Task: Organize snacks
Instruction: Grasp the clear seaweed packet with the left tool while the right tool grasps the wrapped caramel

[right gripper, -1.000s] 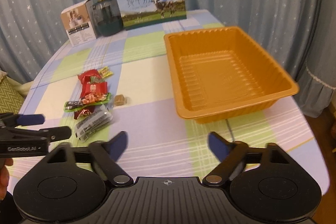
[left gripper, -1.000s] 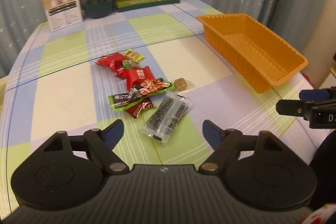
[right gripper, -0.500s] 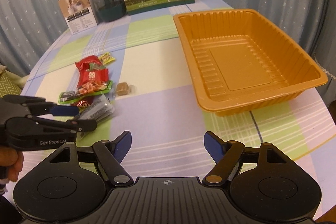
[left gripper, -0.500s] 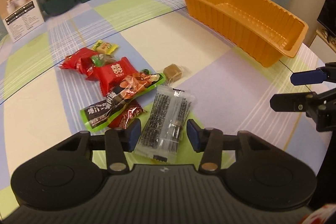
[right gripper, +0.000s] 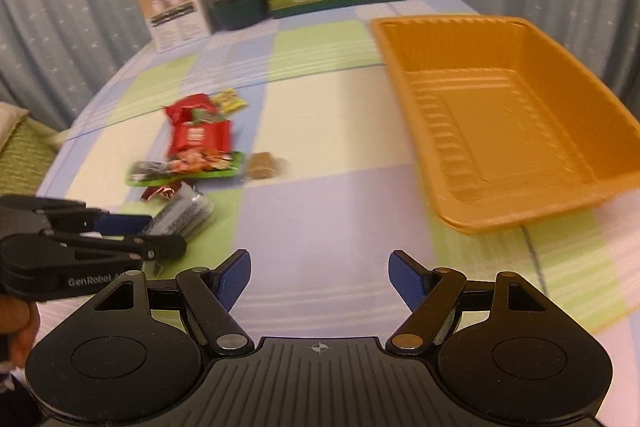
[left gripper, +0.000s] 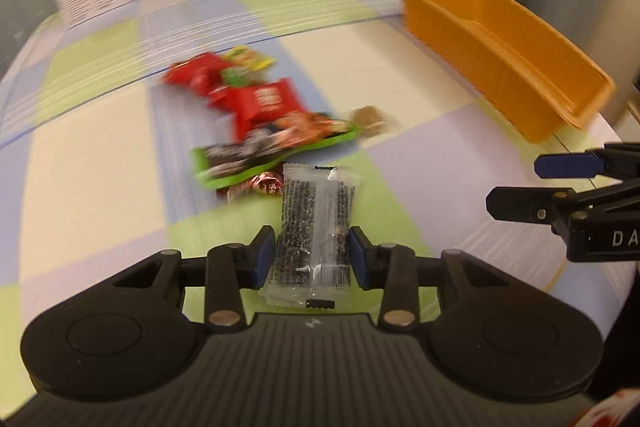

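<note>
Snacks (left gripper: 272, 131) lie in a loose heap on the checked pastel tablecloth (left gripper: 92, 163), well to the left of the empty orange ribbed plastic tray (right gripper: 532, 131) I mean to fill. I'm on the first pick: my left gripper (left gripper: 312, 255) is angled down over the nearest item, a clear plastic packet of dark seaweed-like strips (left gripper: 314, 219), which lies lengthwise between the blue pads. The jaws are closing, already narrow, with a pad at each long edge of the packet; I can't tell whether they are pressing it yet, since the film shows no crumpling. Just beyond its far end sit a small red foil candy (left gripper: 260, 185) and a long green wrapper (left gripper: 272, 151), then red packets (left gripper: 260, 99), a yellow one (left gripper: 250, 59), and a small brown cube (left gripper: 370, 117) off to the right.

My right gripper (right gripper: 320, 279) hovers wide and empty over bare cloth between the heap and the tray.

Next I'd say the left needs to finish its squeeze until the film is firmly caught, then lift straight up so the packet clears the red candy, and carry it right to the tray. The film looks slippery and floppy, so a grip on the edges may slide.
</note>
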### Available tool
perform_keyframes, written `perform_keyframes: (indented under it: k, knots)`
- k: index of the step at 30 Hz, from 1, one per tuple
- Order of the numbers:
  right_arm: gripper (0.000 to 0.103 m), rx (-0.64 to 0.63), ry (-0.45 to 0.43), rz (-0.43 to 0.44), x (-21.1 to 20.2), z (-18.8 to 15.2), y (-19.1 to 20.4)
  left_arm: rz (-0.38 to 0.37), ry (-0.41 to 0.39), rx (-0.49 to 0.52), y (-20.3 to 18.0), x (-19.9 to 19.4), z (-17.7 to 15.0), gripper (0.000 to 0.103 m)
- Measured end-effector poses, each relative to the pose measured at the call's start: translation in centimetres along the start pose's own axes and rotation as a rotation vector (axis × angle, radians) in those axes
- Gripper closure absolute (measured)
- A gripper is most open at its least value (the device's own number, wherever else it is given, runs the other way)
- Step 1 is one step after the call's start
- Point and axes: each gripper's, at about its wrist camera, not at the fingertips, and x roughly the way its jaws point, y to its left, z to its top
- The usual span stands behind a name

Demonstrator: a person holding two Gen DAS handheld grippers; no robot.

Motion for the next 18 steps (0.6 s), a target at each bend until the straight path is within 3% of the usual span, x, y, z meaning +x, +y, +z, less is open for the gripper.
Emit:
perform_keyframes:
  k: [5, 7, 9, 18]
  knots:
    - [0.027, -0.08, -0.03, 0.026, 2.1, 1.7, 1.5, 0.07, -0.034, -0.134, 1.9, -0.6, 0.2, 0.067]
    - [0.033, -0.114, -0.034, 0.026, 3.2, 2.3, 1.9, 0.066, -0.037, -0.176, 2.6, -0.6, 0.8, 0.067]
    - [0.04, -0.133, -0.037, 0.027, 4.3, 2.9, 2.1, 0.077, -0.043, -0.186, 2.7, -0.5, 1.1, 0.067]
    - [0.04, -0.298, -0.041, 0.023, 8.8, 4.5, 3.7, 0.071, -0.035, -0.237, 3.0, 0.1, 0.4, 0.067]
